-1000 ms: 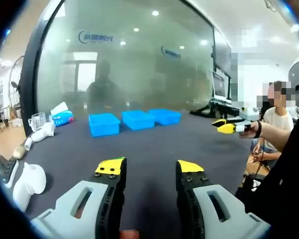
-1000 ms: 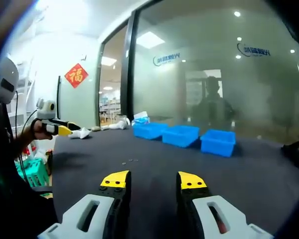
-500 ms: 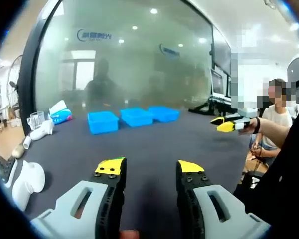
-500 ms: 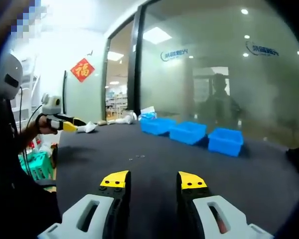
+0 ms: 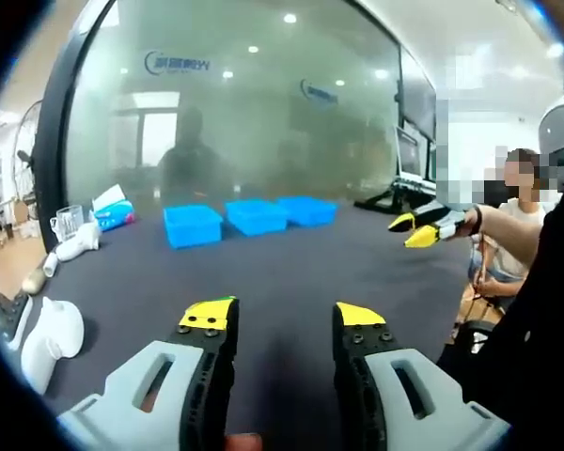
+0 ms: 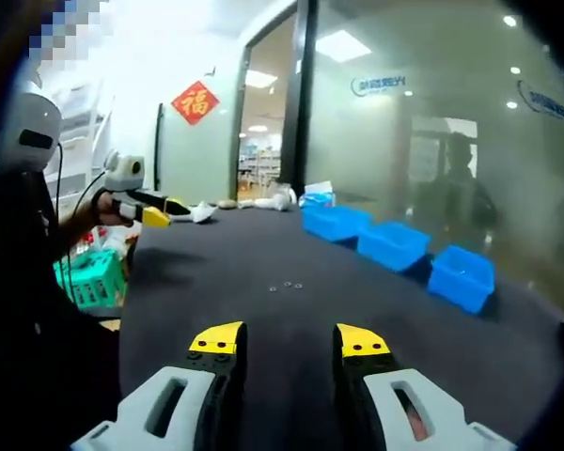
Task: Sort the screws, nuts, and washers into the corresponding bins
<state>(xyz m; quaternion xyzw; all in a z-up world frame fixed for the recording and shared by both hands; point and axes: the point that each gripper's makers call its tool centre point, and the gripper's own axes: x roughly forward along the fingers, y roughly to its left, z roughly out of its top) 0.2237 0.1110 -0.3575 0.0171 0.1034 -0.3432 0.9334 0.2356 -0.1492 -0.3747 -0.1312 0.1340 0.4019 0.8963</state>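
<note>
Small parts (image 6: 286, 285): tiny metal pieces lying mid-table, near of the three blue bins (image 6: 395, 246); likely light, hard, slippery, best pinched at their edges.
Left gripper (image 5: 280, 318): jaws spread, empty.
Right gripper (image 6: 288, 340): jaws spread, empty.

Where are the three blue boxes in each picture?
Left gripper view: the three blue bins sit in a row on the dark table, above the jaws, centre-left.
Right gripper view: the same bins line up on the right, receding diagonally.
Shared landmark: the frosted glass wall behind them.
</note>
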